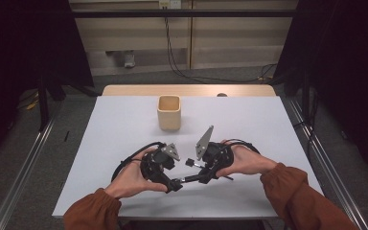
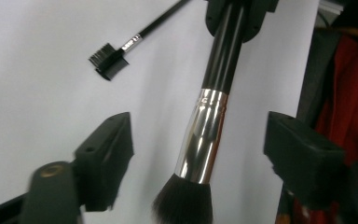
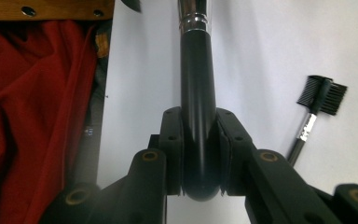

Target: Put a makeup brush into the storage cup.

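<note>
Nearest the high camera came the person's rust-orange sleeves (image 1: 297,196), rising from the bottom edge, with a hand wrapped round each tool. Under them lay the white counter (image 1: 124,124), the largest thing in the scene, with a wooden strip along its far edge. A pale wooden cup (image 1: 168,112) stood upright on the far half of the counter, well apart from both hands.

The left gripper (image 1: 175,184) and the right gripper (image 1: 194,178) met tip to tip near the front middle of the counter. From above, the thing between them was only a thin dark line.

The right gripper view made it plain: the fingers (image 3: 170,149) were closed tight on the black handle of a makeup brush (image 3: 196,116), pads pressing it from both sides near its rounded end, the handle running up to a silver collar.

The left gripper view gave the brush's other end (image 2: 203,135): silver collar, then dark bristles at the bottom, lying between the left fingers (image 2: 107,154), which stood spread wide and clear of it on each side. At the top of that view, the right gripper's tips (image 2: 240,18) clamped the handle.

Smallest was a brow comb brush (image 2: 109,60) with a thin black handle, lying flat on the counter beside the makeup brush, seen in both gripper views (image 3: 319,95)
</note>
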A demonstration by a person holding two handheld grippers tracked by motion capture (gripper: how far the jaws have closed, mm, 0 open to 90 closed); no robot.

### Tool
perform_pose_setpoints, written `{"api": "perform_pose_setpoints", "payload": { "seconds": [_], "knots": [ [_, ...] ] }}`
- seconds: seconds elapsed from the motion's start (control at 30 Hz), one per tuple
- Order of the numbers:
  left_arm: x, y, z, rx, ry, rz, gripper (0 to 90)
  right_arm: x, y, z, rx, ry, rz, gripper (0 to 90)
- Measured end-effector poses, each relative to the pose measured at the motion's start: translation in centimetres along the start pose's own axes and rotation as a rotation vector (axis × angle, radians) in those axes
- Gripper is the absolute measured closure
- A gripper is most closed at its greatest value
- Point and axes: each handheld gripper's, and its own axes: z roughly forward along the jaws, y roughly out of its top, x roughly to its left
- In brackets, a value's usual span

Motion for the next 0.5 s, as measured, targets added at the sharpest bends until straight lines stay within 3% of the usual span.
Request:
{"api": "perform_pose_setpoints", "payload": {
  "seconds": [0.17,0.37,0.5],
  "knots": [
    [0.3,-0.8,-0.5,-0.045,0.047,-0.048,10.8,-0.2,-0.8,-0.3,-0.013,-0.025,0.014,75.0],
    [0.2,-1.3,-1.1,-0.078,0.066,-0.057,7.6,-0.2,-1.8,-1.0,-0.053,-0.047,0.047,75.0],
    [0.6,-2.0,-1.4,-0.119,0.081,-0.088,5.9,-0.1,-2.5,-1.2,-0.064,-0.062,0.061,75.0]
  ]
}}
